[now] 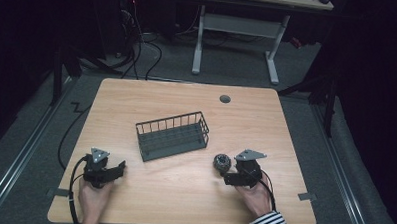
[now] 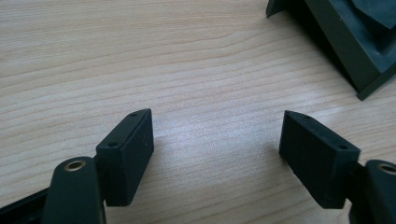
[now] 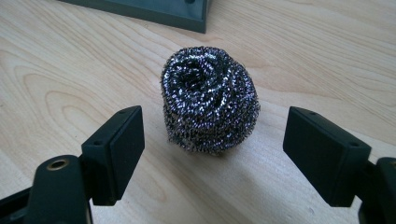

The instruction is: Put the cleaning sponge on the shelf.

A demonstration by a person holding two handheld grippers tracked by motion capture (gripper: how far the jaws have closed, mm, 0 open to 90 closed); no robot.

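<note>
The left gripper (image 2: 217, 149) hangs low over the wooden table (image 2: 140, 60), its two black jaws spread wide with bare wood between them. A corner of the dark wire basket (image 2: 345, 42) sits at the upper right, apart from the jaws.

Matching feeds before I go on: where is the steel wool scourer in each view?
High view: steel wool scourer right of centre, beside the right gripper.
Right gripper view: scourer centre, between open fingers.
Left gripper view: not in it.
Shared landmark: wire basket, its base corner beyond the scourer.
</note>
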